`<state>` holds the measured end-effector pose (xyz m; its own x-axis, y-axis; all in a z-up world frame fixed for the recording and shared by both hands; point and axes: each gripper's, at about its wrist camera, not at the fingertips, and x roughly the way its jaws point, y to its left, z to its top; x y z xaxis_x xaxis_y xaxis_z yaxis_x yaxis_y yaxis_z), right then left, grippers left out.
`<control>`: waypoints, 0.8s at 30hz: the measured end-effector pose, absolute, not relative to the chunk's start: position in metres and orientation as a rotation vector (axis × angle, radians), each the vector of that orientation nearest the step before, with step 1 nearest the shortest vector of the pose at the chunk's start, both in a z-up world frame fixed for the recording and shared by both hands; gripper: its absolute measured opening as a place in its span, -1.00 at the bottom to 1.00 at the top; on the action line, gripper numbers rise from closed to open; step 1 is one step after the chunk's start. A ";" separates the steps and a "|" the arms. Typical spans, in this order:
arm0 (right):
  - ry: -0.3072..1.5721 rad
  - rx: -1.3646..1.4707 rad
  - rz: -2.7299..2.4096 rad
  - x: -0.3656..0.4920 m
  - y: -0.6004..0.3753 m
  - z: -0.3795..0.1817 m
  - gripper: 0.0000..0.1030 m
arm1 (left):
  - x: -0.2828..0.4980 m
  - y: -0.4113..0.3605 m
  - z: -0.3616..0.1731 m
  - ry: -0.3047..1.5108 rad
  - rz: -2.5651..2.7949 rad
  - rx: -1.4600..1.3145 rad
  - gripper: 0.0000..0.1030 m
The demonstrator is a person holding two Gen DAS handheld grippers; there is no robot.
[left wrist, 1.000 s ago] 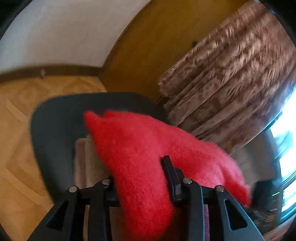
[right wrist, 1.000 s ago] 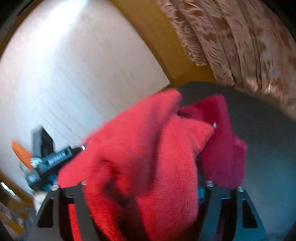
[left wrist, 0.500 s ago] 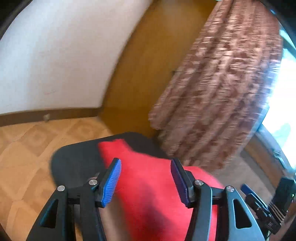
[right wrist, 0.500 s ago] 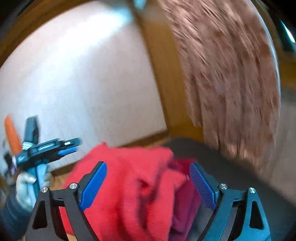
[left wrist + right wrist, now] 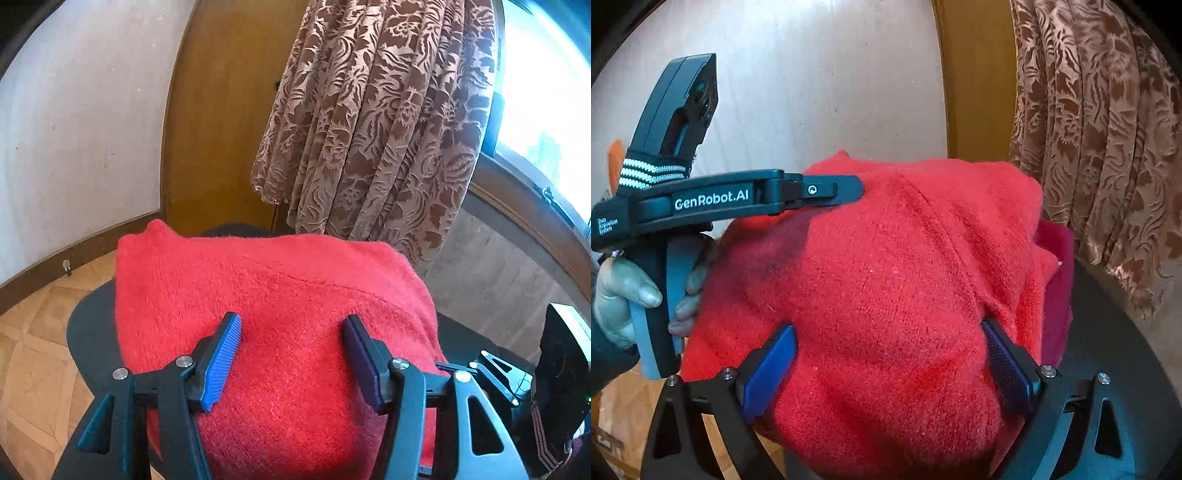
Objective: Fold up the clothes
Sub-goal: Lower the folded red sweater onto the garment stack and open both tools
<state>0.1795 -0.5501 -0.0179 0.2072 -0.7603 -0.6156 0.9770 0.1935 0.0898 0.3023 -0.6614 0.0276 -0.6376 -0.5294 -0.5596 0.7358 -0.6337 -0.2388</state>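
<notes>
Red sweater (image 5: 280,295) folded, dark table (image 5: 88,332) rim exposed.

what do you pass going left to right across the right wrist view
hand gripping the left gripper → red sweater → darker red garment → patterned curtain

a round dark table (image 5: 86,325) bears a folded red sweater (image 5: 280,295) over a maroon garment (image 5: 1058,295).
</notes>
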 end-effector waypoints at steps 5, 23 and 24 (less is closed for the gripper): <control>0.482 0.504 -1.333 0.187 -0.541 0.008 0.93 | 0.314 -0.649 0.045 0.572 -2.199 0.525 0.22; 0.440 0.493 -1.510 0.266 -0.443 0.073 1.00 | 0.407 -0.497 0.101 0.239 -1.903 0.421 -0.04; 0.456 0.488 -1.509 0.271 -0.444 0.072 1.00 | 0.417 -0.493 0.103 0.285 -1.927 0.397 -0.05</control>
